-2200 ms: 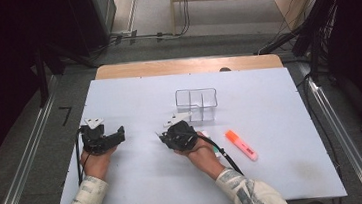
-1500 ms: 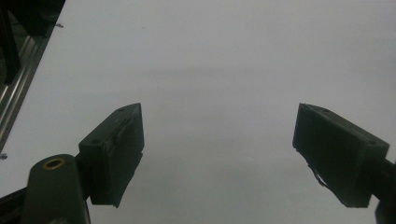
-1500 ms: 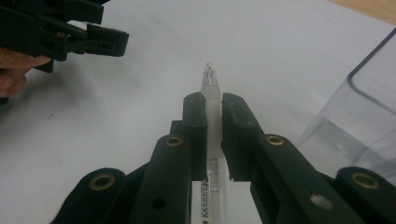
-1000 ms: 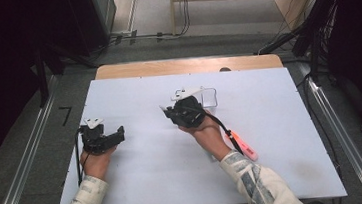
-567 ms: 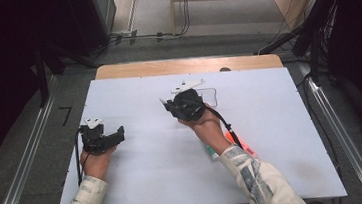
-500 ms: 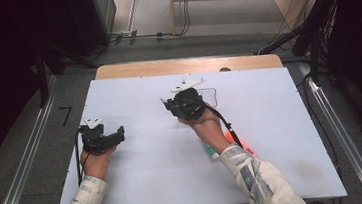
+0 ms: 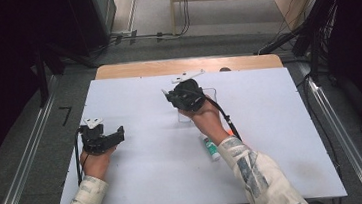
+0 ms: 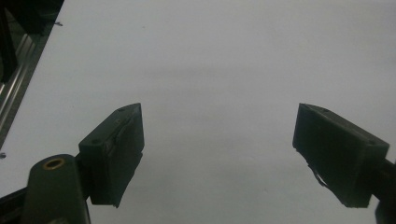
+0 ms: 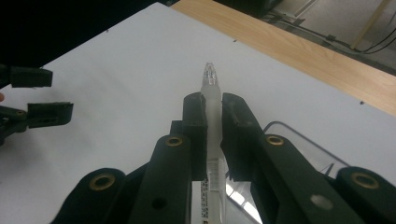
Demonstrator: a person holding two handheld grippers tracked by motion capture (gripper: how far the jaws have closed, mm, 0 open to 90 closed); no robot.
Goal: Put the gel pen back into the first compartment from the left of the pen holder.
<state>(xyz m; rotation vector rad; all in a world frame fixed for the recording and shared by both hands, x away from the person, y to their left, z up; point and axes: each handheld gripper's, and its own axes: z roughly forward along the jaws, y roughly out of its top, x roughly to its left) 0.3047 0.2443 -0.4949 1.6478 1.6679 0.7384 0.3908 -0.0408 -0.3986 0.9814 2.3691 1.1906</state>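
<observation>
Right hand has gone forward from the near side of the white board toward the wooden strip (image 7: pixel 185 65) and now sits at the clear box (image 7: pixel 184 117); left hand unchanged

High view: the right gripper (image 7: pixel 173 95) is over the box, which stands just short of the strip, about mid-length. The left gripper (image 7: pixel 117 136) rests well back from the strip, toward its left end. An orange marker (image 7: pixel 231 133) lies farther from the strip than the box, mostly under the right forearm. A small white-and-green piece lies beside it; cannot tell what it is

Left gripper view: left gripper (image 8: pixel 217 158) jaws wide, bare board between them

Right gripper view: right gripper (image 9: pixel 214 116) jaws narrow, pressed on a thin clear upright wall of the box (image 9: pixel 212 93), seen edge-on and running along the jaws toward the strip (image 9: pixel 289 51). The rest of the box lies to the right of the jaws. Left gripper (image 9: pixel 32 98) far off at left

Judgement: the right hand alone carries the coming move. The grip is on one wall, so the box's weight hangs off to one side and it may tilt. Only the marker lies in the path back
</observation>
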